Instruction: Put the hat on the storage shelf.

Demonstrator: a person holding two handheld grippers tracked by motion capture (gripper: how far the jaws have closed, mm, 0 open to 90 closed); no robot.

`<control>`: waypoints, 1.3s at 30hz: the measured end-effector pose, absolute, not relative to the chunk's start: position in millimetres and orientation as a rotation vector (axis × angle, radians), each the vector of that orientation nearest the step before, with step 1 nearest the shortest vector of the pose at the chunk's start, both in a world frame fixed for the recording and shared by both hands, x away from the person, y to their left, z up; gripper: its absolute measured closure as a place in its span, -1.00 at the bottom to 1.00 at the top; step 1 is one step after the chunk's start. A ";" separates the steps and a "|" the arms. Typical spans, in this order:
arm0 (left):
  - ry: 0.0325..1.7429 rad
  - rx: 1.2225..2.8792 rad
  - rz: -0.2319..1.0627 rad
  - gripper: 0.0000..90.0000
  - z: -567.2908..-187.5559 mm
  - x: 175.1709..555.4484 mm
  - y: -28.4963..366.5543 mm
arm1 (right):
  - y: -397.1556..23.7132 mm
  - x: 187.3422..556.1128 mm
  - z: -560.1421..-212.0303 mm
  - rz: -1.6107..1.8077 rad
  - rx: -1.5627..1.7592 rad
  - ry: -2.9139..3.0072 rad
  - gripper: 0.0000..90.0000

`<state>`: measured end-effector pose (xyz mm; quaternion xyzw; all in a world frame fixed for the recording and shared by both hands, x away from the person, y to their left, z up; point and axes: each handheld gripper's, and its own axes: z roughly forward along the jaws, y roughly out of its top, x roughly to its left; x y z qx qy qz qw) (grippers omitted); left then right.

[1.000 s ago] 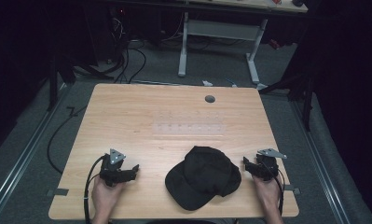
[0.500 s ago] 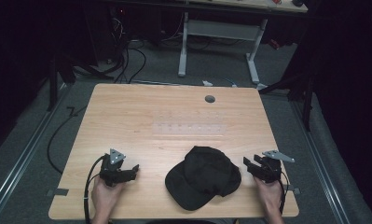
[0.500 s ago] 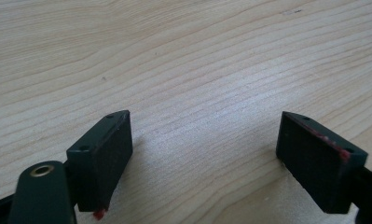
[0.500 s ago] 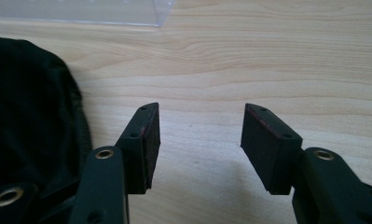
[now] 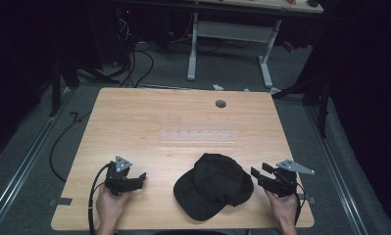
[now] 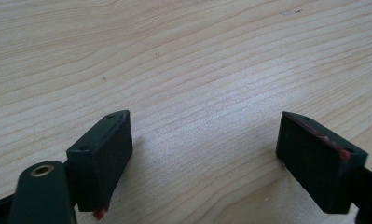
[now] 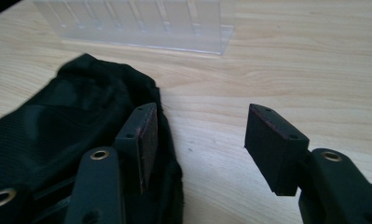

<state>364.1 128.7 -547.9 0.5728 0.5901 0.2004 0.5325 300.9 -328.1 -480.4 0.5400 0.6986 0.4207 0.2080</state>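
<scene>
Black cap is found lying flat on the wooden table, at lower centre of the high view, crown uppermost. The right gripper is seen at lower right of that view, just beside the cap's edge. Its jaws are parted wide and have just been opening; nothing is gripped between them, though in the right gripper view one jaw stands over the cap's fabric. A clear plastic rack is noted beyond the cap. The left gripper, at lower left, is held wide open over bare wood, with nothing between its jaws.
</scene>
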 end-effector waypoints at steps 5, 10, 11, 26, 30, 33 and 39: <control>1.407 1.366 0.478 -0.58 -547.9 364.1 128.7 | -322.9 299.1 -473.4 1.196 1.476 1.966 -0.06; 1.408 1.365 0.478 -0.58 -547.9 364.1 128.7 | -317.1 300.4 -470.3 1.214 1.464 1.986 -0.08; 1.407 1.366 0.479 -0.58 -547.9 364.1 128.7 | -317.1 300.4 -470.3 1.214 1.464 1.986 -0.08; 1.408 1.365 0.479 -0.58 -547.9 364.2 128.6 | -291.2 316.6 -472.5 1.203 1.451 2.095 -0.19; 1.408 1.365 0.479 -0.58 -547.9 364.2 128.6 | -285.1 322.3 -475.6 1.199 1.457 2.114 -0.20; 1.408 1.365 0.479 -0.58 -547.9 364.1 128.6 | -282.4 326.2 -477.9 1.199 1.464 2.127 -0.19; 1.408 1.365 0.480 -0.58 -547.9 364.2 128.6 | -279.3 333.7 -483.1 1.186 1.491 2.148 -0.16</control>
